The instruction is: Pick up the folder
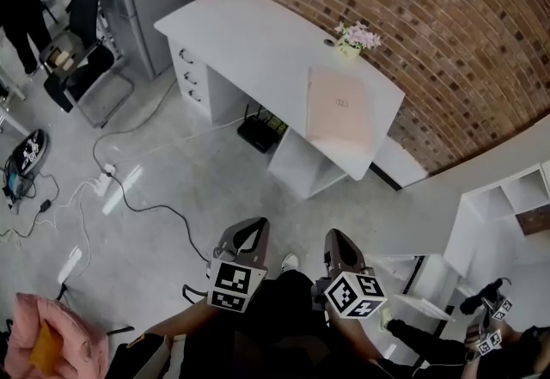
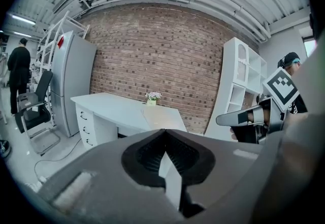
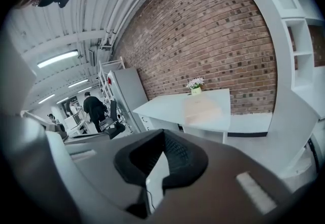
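Across the room at 12 o'clock in head view, brick wall (image 1: 412, 33) backs the long white desk (image 1: 241, 29), w/ grey floor (image 1: 172, 188) btwn desk and person. Folder (image 1: 341, 106), pale pink, lies flat on the desk's right end nr the front edge, nothing on top of it. Left gripper (image 1: 254, 229) and right gripper (image 1: 337, 240) sit low at 6 o'clock, side by side, both aimed roughly deskward and well apart from it; the folder is at approx 1 o'clock from them. Each gripper's own view shows its jaws pressed together w/ nothing btwn, so both are empty. Small flower pot (image 1: 355, 39) stands at approx 11 o'clock of the folder, by the wall. Step in hand, as I read it: approach, no reach yet. Next move prob calls for closing on the desk's right end, spreading one claw's jaws, then working a jaw under the folder's edge (thin and flat, so likely fiddly) before clamping and lifting.
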Demonstrator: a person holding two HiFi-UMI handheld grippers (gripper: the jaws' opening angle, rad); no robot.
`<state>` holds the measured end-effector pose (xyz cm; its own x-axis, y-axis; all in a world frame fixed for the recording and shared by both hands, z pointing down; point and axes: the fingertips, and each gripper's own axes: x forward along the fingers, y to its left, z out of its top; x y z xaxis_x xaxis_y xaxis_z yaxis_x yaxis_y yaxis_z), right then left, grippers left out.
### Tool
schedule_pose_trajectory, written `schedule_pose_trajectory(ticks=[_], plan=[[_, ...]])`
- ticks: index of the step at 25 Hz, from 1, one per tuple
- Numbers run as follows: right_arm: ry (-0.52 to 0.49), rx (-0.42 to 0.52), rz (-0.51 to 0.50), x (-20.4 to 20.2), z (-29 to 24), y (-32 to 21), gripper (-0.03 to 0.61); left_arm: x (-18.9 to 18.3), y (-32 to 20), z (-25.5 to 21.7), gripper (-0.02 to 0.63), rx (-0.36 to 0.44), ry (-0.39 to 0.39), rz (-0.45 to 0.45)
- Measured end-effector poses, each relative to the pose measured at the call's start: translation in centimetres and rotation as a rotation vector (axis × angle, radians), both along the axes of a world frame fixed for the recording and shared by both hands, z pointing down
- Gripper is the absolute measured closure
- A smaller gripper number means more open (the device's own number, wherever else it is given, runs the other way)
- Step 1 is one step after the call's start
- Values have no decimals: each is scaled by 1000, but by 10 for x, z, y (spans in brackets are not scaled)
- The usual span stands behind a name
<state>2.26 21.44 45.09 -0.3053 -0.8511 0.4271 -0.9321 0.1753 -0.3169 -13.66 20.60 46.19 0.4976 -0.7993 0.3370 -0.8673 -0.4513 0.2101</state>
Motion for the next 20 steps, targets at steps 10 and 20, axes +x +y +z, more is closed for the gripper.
schedule_pose_trajectory(ticks=[10,20], plan=[[6,-1,-7,13,3,-45,577,2,-34,-1,611,-3,-10,-50],[-14,-1,-60,55,7,-108,577,45,-89,-8,611,3,-68,-87]])
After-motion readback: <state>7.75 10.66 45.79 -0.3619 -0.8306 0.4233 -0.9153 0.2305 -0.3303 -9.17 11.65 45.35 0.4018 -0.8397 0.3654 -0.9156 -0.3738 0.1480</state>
